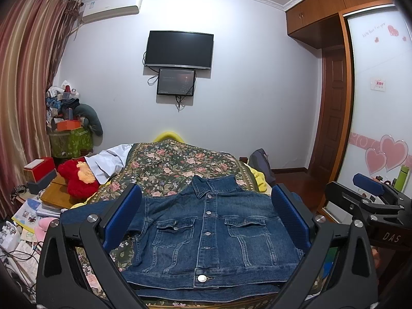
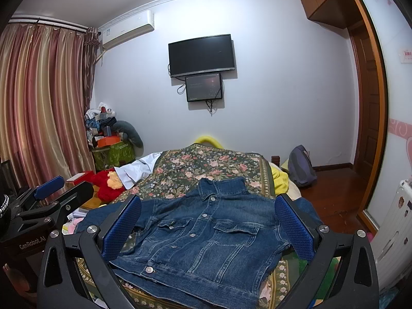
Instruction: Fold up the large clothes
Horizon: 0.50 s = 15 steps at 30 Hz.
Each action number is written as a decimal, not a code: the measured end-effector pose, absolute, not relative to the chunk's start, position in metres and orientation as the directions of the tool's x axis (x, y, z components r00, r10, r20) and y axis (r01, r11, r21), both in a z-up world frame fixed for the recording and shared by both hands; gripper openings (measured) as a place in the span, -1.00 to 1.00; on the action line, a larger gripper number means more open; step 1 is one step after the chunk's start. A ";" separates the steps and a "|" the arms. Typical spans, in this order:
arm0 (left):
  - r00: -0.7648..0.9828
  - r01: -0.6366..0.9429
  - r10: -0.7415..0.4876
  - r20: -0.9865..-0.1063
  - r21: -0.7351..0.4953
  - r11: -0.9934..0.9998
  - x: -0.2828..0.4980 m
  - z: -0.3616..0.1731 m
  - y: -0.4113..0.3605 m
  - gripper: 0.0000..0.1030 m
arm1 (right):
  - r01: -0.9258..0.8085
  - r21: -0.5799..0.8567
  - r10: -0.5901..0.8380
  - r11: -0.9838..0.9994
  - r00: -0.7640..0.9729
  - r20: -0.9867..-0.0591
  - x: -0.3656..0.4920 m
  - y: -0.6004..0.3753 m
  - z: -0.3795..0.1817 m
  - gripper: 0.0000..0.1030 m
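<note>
denim jacket (image 1: 213,231) lies flat, buttoned, at the bed's near edge (image 1: 180,164). my left gripper (image 1: 206,221) and right gripper (image 2: 206,224) both gape, empty. heavy, stiff denim; i'd pinch shoulder seams.

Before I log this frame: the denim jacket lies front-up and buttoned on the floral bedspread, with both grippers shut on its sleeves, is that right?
Not quite: both wrist views show the left gripper and right gripper open, holding nothing. The denim jacket does lie front-up and buttoned on the floral bedspread.
</note>
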<state>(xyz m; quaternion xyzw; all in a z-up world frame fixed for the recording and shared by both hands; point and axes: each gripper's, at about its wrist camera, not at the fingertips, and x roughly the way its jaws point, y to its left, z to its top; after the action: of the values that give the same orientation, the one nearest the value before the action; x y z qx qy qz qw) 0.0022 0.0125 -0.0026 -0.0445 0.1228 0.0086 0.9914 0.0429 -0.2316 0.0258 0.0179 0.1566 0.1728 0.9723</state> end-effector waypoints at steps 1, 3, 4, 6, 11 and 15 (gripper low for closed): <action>0.970 -0.027 0.005 -0.245 -0.086 0.996 0.002 -0.003 0.012 0.97 | -0.331 0.090 0.342 0.939 0.891 -0.297 0.043 -0.232 0.026 1.00; 0.970 -0.027 0.005 -0.244 -0.086 0.996 0.002 -0.002 0.012 0.98 | -0.331 0.090 0.342 0.939 0.891 -0.298 0.043 -0.231 0.026 1.00; 0.970 -0.027 0.006 -0.243 -0.086 0.996 0.002 -0.002 0.012 0.98 | -0.331 0.089 0.342 0.940 0.891 -0.298 0.043 -0.232 0.026 1.00; 0.970 -0.028 0.006 -0.242 -0.086 0.996 0.001 -0.002 0.011 0.98 | -0.331 0.090 0.342 0.939 0.891 -0.299 0.043 -0.232 0.026 1.00; 0.970 -0.028 0.006 -0.243 -0.086 0.996 0.001 -0.002 0.011 0.98 | -0.331 0.090 0.342 0.939 0.891 -0.299 0.043 -0.232 0.026 1.00; 0.970 -0.027 0.005 -0.243 -0.086 0.996 0.001 -0.002 0.011 0.98 | -0.331 0.092 0.343 0.939 0.891 -0.298 0.043 -0.232 0.026 1.00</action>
<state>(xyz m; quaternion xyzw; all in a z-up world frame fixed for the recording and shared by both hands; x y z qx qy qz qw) 0.0009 0.0110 -0.0021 -0.0445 0.1220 0.0079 0.9915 0.0432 -0.2320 0.0258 0.0194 0.1565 0.1732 0.9722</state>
